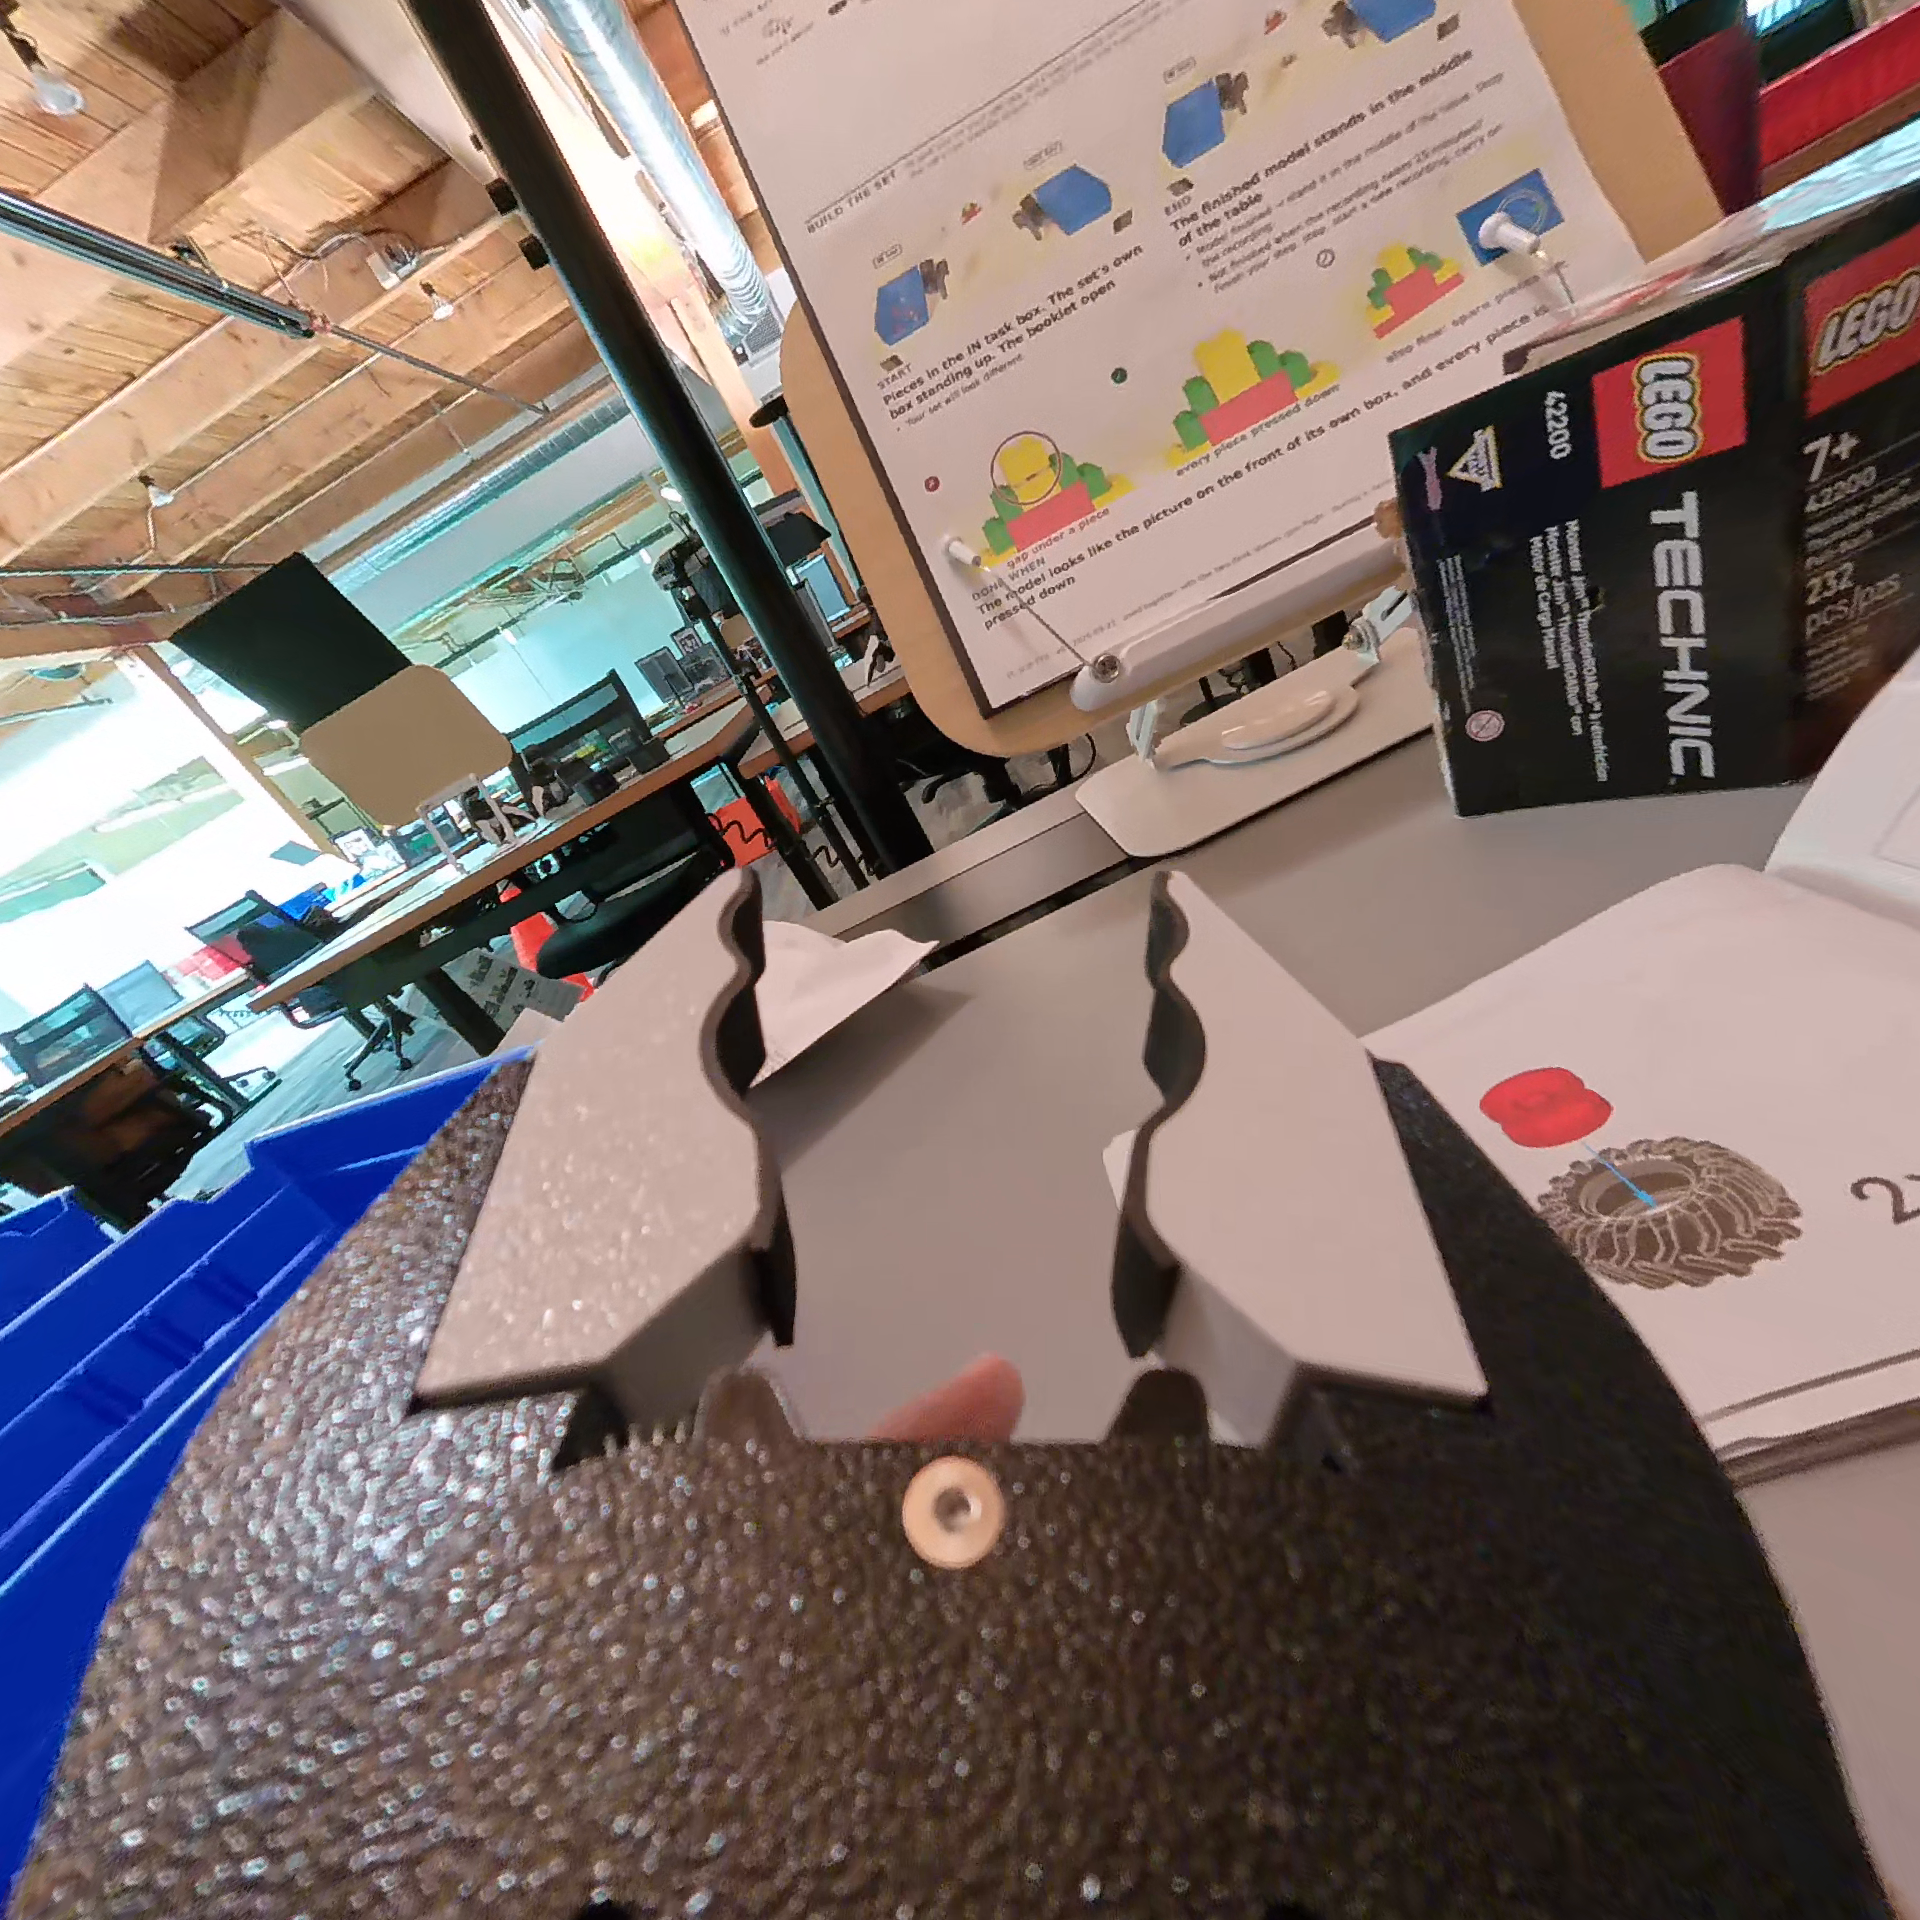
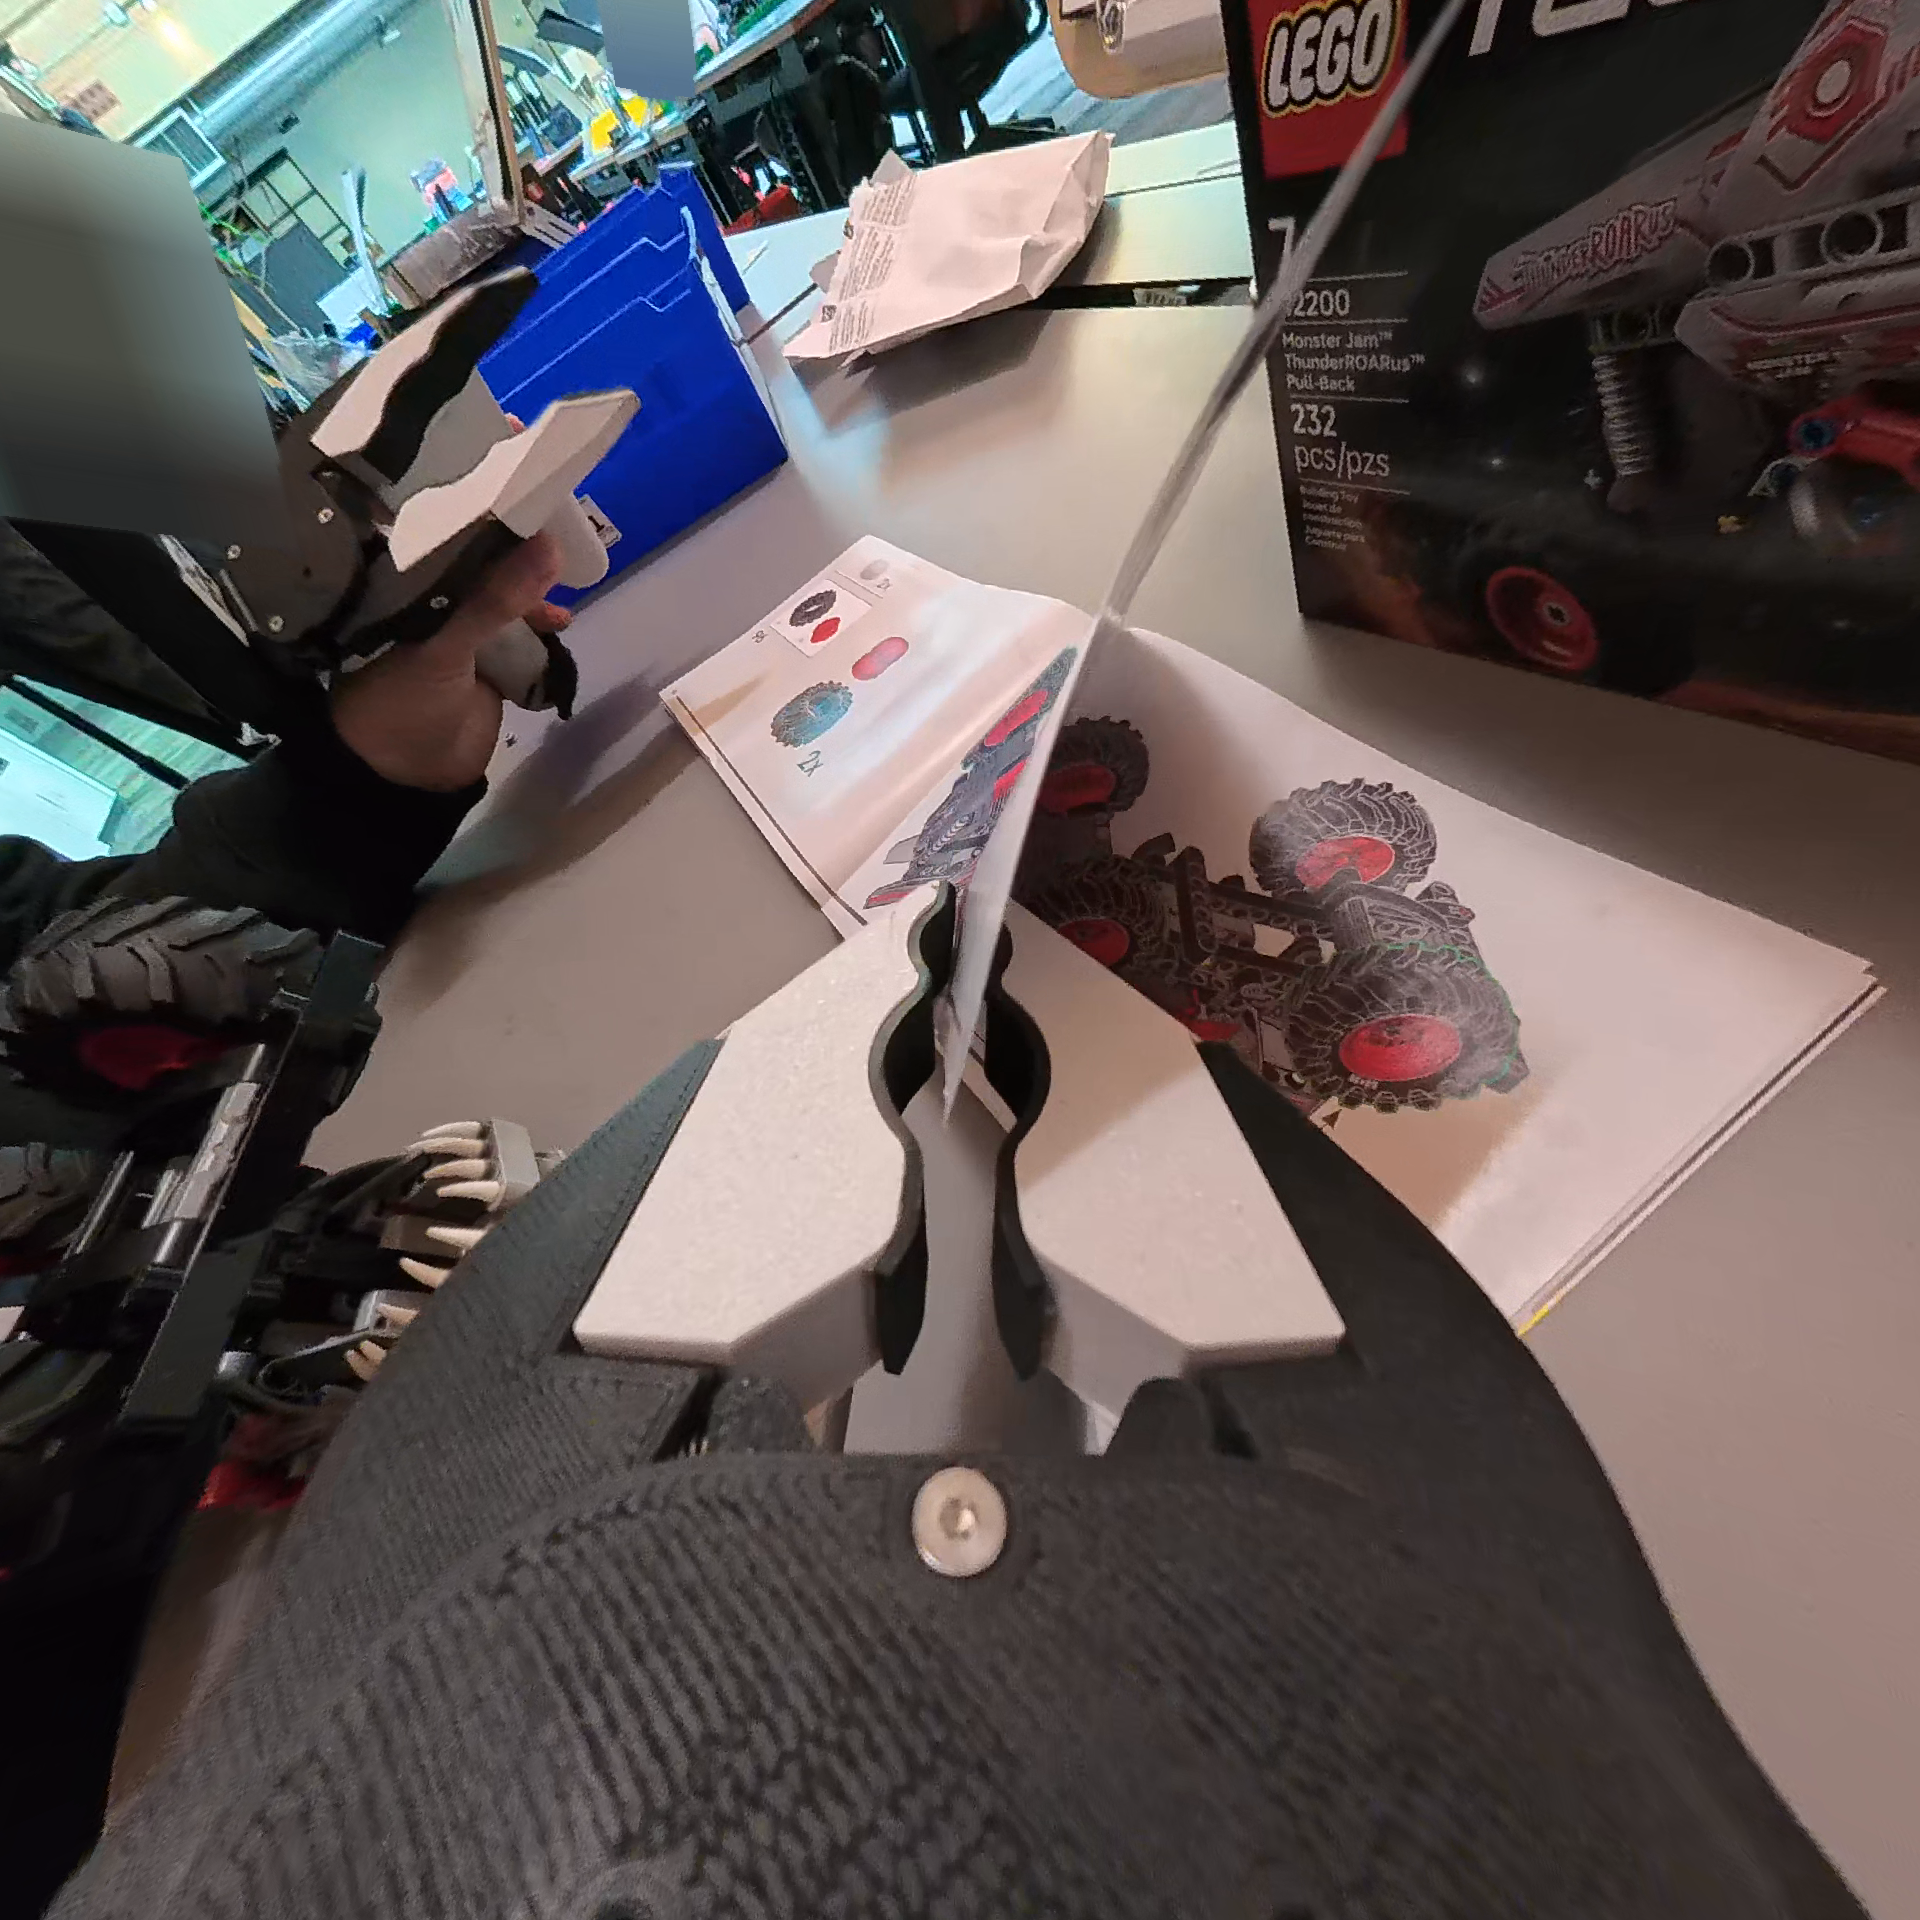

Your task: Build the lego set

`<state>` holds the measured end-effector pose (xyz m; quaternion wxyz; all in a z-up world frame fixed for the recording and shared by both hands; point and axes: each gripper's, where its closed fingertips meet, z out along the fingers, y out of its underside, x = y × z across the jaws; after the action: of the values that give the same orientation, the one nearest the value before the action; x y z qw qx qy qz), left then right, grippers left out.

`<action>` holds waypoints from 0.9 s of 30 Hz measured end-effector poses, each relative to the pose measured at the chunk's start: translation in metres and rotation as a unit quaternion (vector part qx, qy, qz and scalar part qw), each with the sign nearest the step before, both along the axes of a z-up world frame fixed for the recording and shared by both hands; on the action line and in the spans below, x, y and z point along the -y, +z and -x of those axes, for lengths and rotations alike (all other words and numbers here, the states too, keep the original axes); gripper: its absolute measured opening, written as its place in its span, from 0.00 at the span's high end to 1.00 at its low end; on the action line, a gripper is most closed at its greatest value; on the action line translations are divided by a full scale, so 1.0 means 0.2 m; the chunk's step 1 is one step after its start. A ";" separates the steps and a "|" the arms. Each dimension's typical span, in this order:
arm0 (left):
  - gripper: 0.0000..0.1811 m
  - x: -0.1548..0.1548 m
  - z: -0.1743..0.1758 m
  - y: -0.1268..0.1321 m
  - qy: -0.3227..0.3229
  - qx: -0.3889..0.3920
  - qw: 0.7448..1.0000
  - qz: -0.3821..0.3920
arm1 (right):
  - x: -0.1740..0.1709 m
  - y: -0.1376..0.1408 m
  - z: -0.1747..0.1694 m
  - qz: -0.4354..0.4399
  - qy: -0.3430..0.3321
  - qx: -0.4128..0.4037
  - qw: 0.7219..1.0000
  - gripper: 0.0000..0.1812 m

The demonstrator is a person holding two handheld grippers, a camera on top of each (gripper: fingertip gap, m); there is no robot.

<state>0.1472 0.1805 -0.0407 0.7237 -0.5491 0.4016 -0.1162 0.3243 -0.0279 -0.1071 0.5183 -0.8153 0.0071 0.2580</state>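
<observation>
Jaws of the right gripper (image 2: 961,1003) are clamped on a single page (image 2: 1049,831) of the instruction booklet (image 2: 1558,977), lifting it edge-on above the open spread; the page runs up out of the top of the right wrist view, so its far end is cut off. Left gripper (image 1: 951,1023) has jaws apart with nothing between them, held up off the grey table (image 1: 1351,883); a fingertip (image 1: 961,1397) shows under its base.

Containers: blue bin (image 2: 634,343) sits at the far left of the table, contents not visible from either view, its near wall hidden partly by the left gripper in the right wrist view. Lego box (image 2: 1600,343) stands upright just behind the booklet, closed as far as shows, its top and right side cut off. White paper bag (image 2: 956,249) lies on its side beyond the booklet, torn open; inside cannot be made out.

Partly built lego truck (image 2: 208,1174), black with big tyres, red hubs and white teeth, sits at the left edge of the right wrist view beside the right gripper, mostly cut off and blurred. A person's hand (image 2: 436,696) and dark sleeve hold the left gripper. An instruction sheet (image 1: 1143,312) on a white stand (image 1: 1226,748) rises behind the box, top cropped. Booklet pages show tyre and truck drawings.
</observation>
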 end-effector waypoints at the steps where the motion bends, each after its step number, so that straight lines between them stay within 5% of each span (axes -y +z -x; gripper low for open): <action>1: 0.61 0.00 0.00 -0.01 0.000 -0.008 1.000 -0.003 | 0.00 0.00 0.00 -0.001 0.001 0.001 1.000 1.00; 8: 0.61 0.00 0.00 0.01 0.010 -0.013 1.000 -0.018 | -0.14 0.13 0.11 -0.019 0.033 0.024 0.999 1.00; 13: 0.64 0.00 0.05 0.09 0.022 0.026 0.999 -0.035 | -0.40 0.15 0.49 0.055 0.182 0.080 0.978 1.00; 16: 0.67 0.01 0.10 0.16 0.031 0.056 0.996 -0.064 | -0.38 0.04 0.72 0.123 0.312 0.125 0.934 0.76; 21: 0.71 0.02 0.13 0.21 0.029 0.075 0.994 -0.074 | -0.34 0.00 0.68 0.115 0.337 0.209 0.911 0.70; 25: 0.76 0.03 0.11 0.19 0.015 0.067 0.996 -0.058 | -0.27 0.09 0.44 0.096 0.254 0.238 0.933 0.78; 27: 0.86 0.02 0.09 0.15 0.007 0.038 0.998 -0.042 | -0.23 0.10 0.23 0.095 0.178 0.271 0.941 0.83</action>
<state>0.1292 0.1769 -0.0113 0.7614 -0.5163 0.3746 -0.1155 0.2782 0.0177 -0.0872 0.3665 -0.8877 -0.2543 0.1138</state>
